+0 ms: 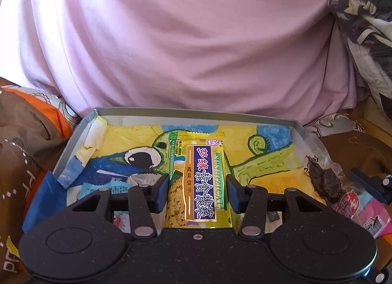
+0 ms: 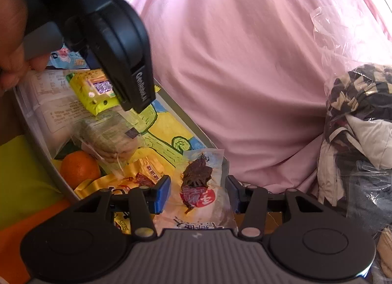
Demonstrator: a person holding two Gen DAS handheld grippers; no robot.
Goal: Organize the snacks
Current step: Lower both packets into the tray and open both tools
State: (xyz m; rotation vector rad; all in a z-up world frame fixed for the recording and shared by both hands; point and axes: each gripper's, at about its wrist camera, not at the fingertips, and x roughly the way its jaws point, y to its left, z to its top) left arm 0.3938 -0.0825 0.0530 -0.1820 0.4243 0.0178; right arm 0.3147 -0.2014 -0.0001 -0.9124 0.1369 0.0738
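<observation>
A yellow-green cracker packet (image 1: 203, 181) with a purple label hangs lengthwise over the painted grey tray (image 1: 196, 112), with my left gripper (image 1: 198, 186) shut on its sides. In the right wrist view the same packet (image 2: 95, 90) juts from under the left gripper's black housing (image 2: 115, 39). A clear packet of dark dried fruit (image 2: 198, 181) lies flat over the tray's near corner. My right gripper (image 2: 198, 191) stands open around it, one finger on each side. In the left wrist view this fruit packet (image 1: 323, 183) drapes over the tray's right rim.
The tray also holds an orange (image 2: 79, 169), a clear bag of round biscuits (image 2: 110, 134), a yellow packet (image 2: 142, 173) and a white-labelled bag (image 2: 54, 98). A person in a pink shirt (image 1: 196, 39) sits just beyond the tray. Bagged clothes (image 2: 357, 112) lie to the right.
</observation>
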